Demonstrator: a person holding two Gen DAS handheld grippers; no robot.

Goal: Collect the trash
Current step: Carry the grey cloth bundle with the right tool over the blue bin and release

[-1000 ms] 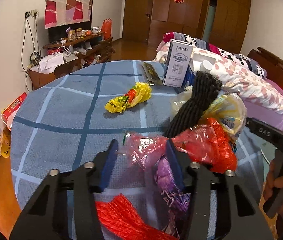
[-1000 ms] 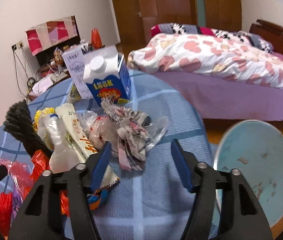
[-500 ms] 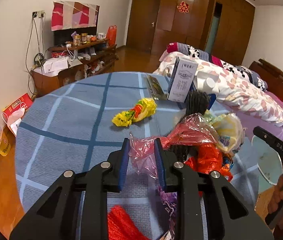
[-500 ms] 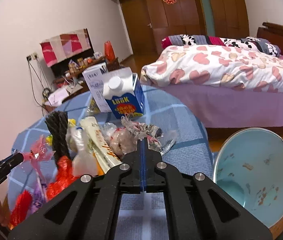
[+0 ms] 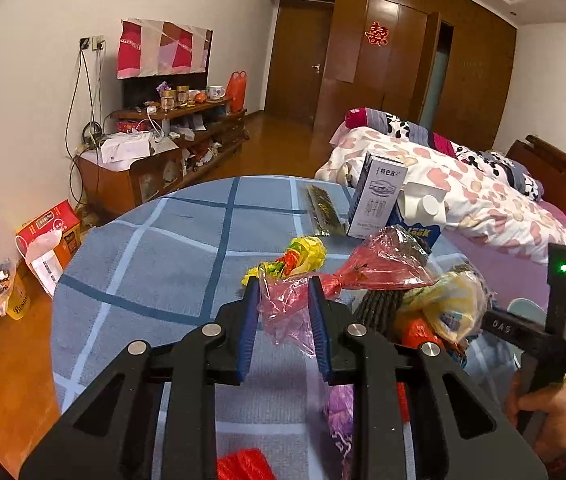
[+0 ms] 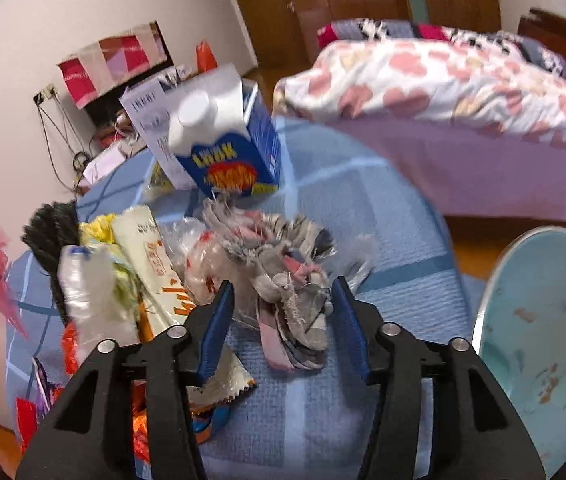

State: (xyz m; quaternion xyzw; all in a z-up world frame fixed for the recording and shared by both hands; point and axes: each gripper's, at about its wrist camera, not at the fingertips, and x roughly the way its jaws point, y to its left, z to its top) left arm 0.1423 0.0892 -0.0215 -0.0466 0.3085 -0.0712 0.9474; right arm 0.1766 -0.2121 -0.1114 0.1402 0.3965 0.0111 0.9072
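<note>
Nearest, the left tongs [image 5: 283, 282] are clamped on the loose neck of a pink plastic bag [image 5: 279, 316]. The bag is thin, translucent and crumpled, knotted just right of the tongs, and its redder body swells beyond the knot. A red net [image 5: 243, 464] lies below the left tongs, and a purple bag [image 5: 341, 404] is just to their lower right. The right tongs [image 6: 281, 284] are opening; a frayed bundle of grey and pink cloth scraps [image 6: 283, 264] lies between the blue pads, which do not press on it. Left of the right tongs lie a cream packet [image 6: 151, 264] with orange lettering, too blurred to read, and a clear plastic bottle [image 6: 83, 284]. To their right stands a pale blue bin [image 6: 543, 340], holding only a few brownish specks on its inner wall. All the litter rests on a tabletop [image 5: 143, 264] under a blue checked cloth. Beyond the left tongs lies a yellow wrapper [image 5: 303, 258]. Farther off, a blue milk carton [image 6: 227, 148] with a white cap bears yellow lettering, not surely legible. Beside it a white box [image 5: 379, 200] carries Chinese print. Farthest, a red double-happiness cutout [image 5: 377, 34] marks the wardrobe.
</note>
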